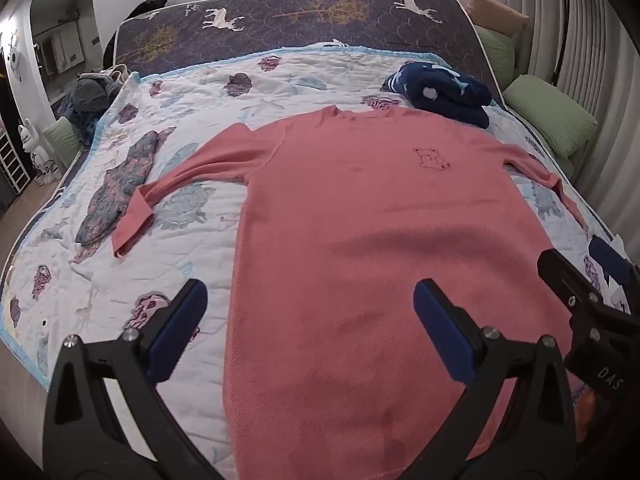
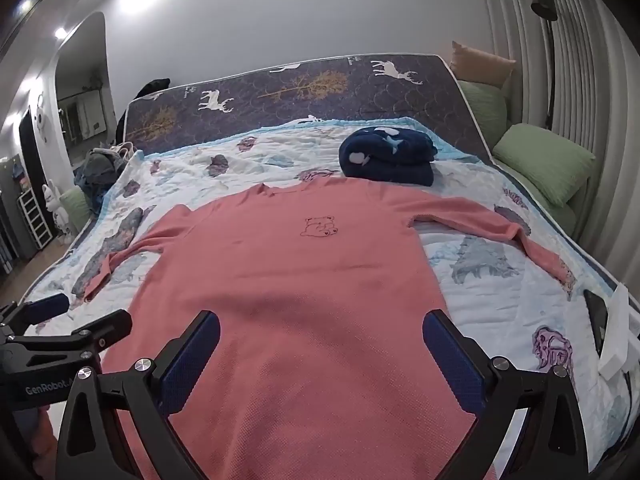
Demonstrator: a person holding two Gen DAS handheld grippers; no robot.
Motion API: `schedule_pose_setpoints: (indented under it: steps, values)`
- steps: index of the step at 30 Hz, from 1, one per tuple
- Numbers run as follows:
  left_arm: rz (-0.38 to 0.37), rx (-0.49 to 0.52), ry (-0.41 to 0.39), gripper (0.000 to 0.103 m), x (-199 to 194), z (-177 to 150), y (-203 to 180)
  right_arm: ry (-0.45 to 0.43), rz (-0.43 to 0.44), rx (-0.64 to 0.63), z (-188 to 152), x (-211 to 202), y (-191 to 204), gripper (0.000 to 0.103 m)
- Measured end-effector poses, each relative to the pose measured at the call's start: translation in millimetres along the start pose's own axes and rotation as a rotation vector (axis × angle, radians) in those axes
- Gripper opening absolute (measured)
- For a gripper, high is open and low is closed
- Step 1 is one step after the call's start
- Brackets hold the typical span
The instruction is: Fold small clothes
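A: Where does the pink long-sleeved knit shirt [image 1: 352, 216] lie?

B: Flat, front up, sleeves spread, on the white floral quilted bedspread [image 1: 192, 200]. A folded navy fleece blanket [image 2: 388, 156] sits just beyond its collar.

A: And the grippers?

B: The left gripper [image 1: 310, 320] hovers over the hem, jaws wide apart, holding nothing. The right gripper [image 2: 322, 350] is likewise spread and empty

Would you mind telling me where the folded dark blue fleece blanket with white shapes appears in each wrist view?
Left wrist: folded dark blue fleece blanket upper right, just beyond the pink long-sleeved shirt collar.
Right wrist: it sits upper centre-right, beyond the collar.
Shared landmark: the bear outline on the shirt's chest.
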State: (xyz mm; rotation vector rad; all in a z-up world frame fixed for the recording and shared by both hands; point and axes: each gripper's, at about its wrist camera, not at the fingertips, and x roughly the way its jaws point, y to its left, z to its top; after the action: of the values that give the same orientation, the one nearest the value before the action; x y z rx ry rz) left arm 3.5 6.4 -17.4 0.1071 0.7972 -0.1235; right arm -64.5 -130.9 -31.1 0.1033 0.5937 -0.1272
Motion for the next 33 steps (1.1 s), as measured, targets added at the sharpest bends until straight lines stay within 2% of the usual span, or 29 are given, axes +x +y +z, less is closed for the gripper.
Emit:
schedule_pose_setpoints:
  steps: [7,22,33]
  values:
    - [-0.004,-0.024,0.024,0.102,8,0,3,0.020,0.025,0.011,0,3,1,0.103]
    - [-0.002,-0.013,0.045,0.102,14,-1,5,0.075,-0.003,-0.034,3,19,7,0.103]
    - [-0.006,-0.008,0.050,0.102,15,0,6,0.053,0.024,-0.043,6,15,12,0.102]
